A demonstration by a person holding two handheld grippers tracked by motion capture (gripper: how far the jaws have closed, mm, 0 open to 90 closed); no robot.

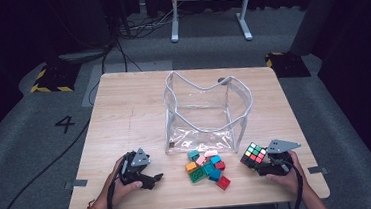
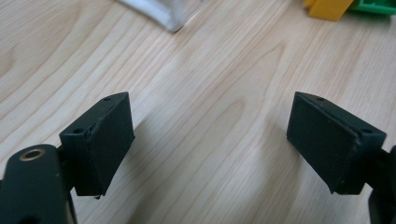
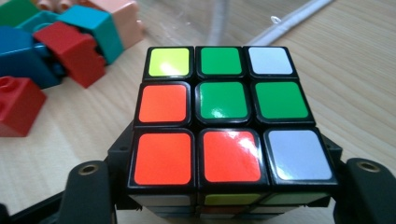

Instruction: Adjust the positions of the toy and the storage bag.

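Observation:
A scrambled Rubik's cube (image 1: 254,153) sits at the front right of the wooden table (image 1: 129,114), and my right gripper (image 1: 259,161) is shut on it. In the right gripper view the cube (image 3: 222,112) shows orange, green, white and yellow stickers on top, and the black jaws clasp its lower sides. My left gripper (image 1: 155,178) rests at the front left, open and pointing right towards the brick pile. Its two pads stand wide apart over bare wood in the left gripper view, with nothing between them (image 2: 210,144).
A clear plastic bag (image 1: 204,113) with white piping stands open mid-table. Just in front of it lies a pile of several toy bricks (image 1: 207,167) in red, teal, green, orange and pink. A red brick (image 3: 16,105) lies left of the cube.

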